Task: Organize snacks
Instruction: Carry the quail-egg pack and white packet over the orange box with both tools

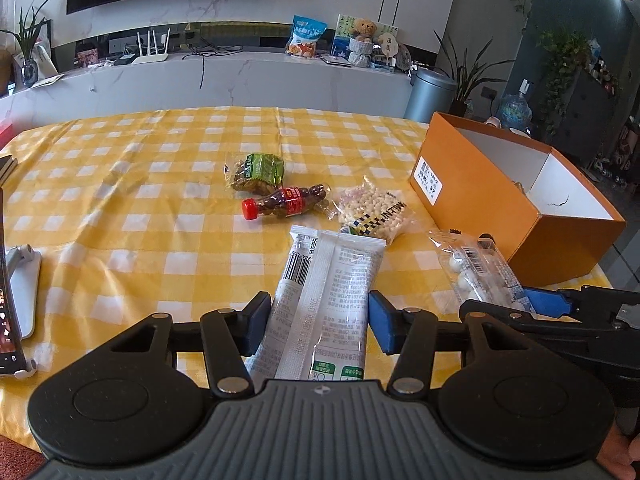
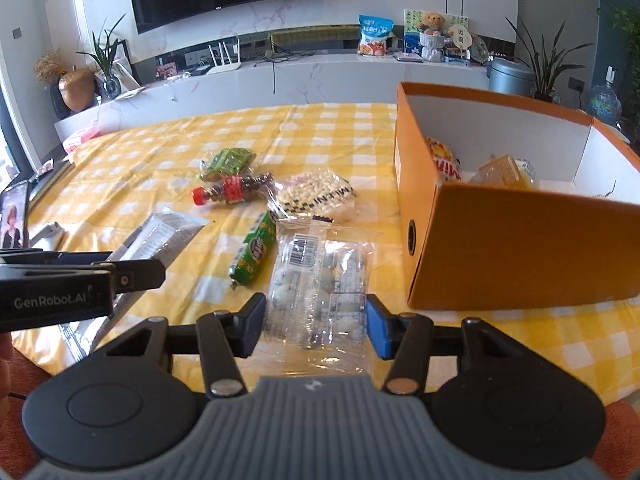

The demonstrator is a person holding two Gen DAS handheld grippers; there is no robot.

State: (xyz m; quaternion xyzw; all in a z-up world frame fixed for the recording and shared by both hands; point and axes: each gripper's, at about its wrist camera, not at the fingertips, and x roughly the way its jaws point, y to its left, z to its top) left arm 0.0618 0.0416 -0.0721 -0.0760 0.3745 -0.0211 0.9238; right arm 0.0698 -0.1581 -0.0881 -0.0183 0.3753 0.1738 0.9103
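Blue-padded left gripper point(image 1: 318, 320): its fingers bracket the white wrapper point(image 1: 328, 300), which runs lengthwise between them. Whether the pads are pressing on it or only flanking it cannot be told; the wrapper's near end passes under the gripper body, which suggests a pick-up along the pack's long axis.

Right gripper point(image 2: 316, 322): fingers on either side of the clear bag of white sweets point(image 2: 320, 284). The film reaches both pads, so contact looks likely, but a firm pinch cannot be confirmed. The bag lies flat on the cloth, pointing away from the gripper.

Green sweet tube point(image 2: 254, 254): lies between the two packs, just beside the clear bag, untouched.

Further pile: the cola-shaped bottle point(image 1: 286, 202), green nut pack point(image 1: 256, 172) and bag of pale pellets point(image 1: 372, 210) sit together mid-table, presumably awaiting their turn.

Orange box point(image 2: 520, 252): open-topped, to the right, near the clear bag. Packets point(image 2: 442, 162) already lie inside, so it is judged to be the collecting place, and its nearness to the right gripper makes a short carry.

Checked tablecloth point(image 1: 120, 200): yellow and white, under everything.
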